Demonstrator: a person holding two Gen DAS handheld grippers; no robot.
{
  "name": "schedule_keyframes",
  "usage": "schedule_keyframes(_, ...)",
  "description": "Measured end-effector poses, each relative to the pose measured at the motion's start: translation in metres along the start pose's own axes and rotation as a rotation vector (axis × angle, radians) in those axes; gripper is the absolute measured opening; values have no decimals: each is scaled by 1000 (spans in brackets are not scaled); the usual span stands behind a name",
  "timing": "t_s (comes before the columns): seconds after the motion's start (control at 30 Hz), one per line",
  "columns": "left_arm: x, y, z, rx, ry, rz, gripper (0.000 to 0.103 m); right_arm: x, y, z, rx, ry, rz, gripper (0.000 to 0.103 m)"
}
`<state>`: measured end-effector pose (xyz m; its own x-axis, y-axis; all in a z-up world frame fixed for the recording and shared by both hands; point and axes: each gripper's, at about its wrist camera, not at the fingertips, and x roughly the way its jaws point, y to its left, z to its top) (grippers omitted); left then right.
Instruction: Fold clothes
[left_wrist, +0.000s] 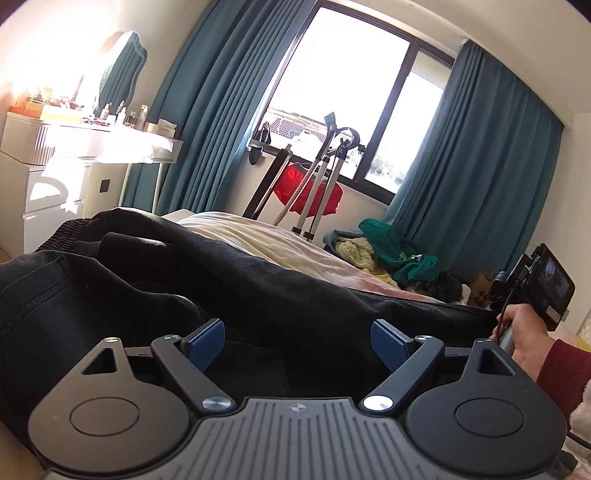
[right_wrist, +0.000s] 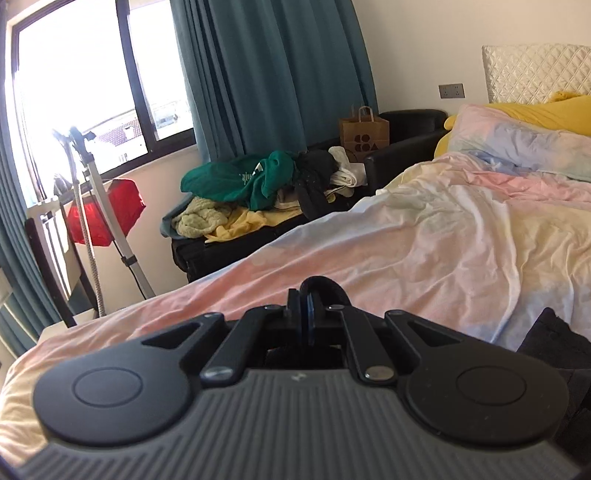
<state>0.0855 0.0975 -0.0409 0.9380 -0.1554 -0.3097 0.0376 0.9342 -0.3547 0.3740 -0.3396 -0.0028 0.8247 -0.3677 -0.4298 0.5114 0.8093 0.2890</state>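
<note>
At the far left a white dressing table (left_wrist: 110, 144) carries bottles and a ribbed white box (left_wrist: 26, 142); what the box holds cannot be seen. Next comes the black garment (left_wrist: 184, 273), a pair of trousers by its ribbed elastic waistband (left_wrist: 64, 230), spread in loose folds across the pastel duvet (right_wrist: 424, 240) of the bed. The left gripper (left_wrist: 298, 341) hovers low over this cloth with its blue-padded fingers (left_wrist: 207, 341) spread wide and nothing between them.

Further right, the right gripper (right_wrist: 307, 314) has its fingers pressed together on a small fold of black fabric, which loops up just above the tips; in the left view the person's right hand (left_wrist: 521, 334) sits at the garment's far end.

The step in hand looks like taking hold of both ends before folding. Done well, the left fingers should close on a single flat edge near the waistband rather than a bunched ridge, then both ends should lift together to keep the cloth taut.

Beyond the bed, a black case (right_wrist: 221, 251) bears a heap of unfolded clothes (right_wrist: 258, 184), green on top, and a brown paper bag (right_wrist: 364, 134) stands behind, contents hidden.
</note>
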Motion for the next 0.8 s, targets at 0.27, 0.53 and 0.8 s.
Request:
schedule_keyframes(0.27, 46, 12, -15, -21, 83, 18, 88, 62, -36, -31, 164, 266, 168, 20)
schedule_keyframes(0.53, 40, 0, -26, -1, 96, 5, 88, -22, -86, -29, 202, 262, 308, 47)
schedule_keyframes(0.8, 10, -16, -30, -22, 94, -12, 88, -112, -164, -1, 206, 202, 261, 50)
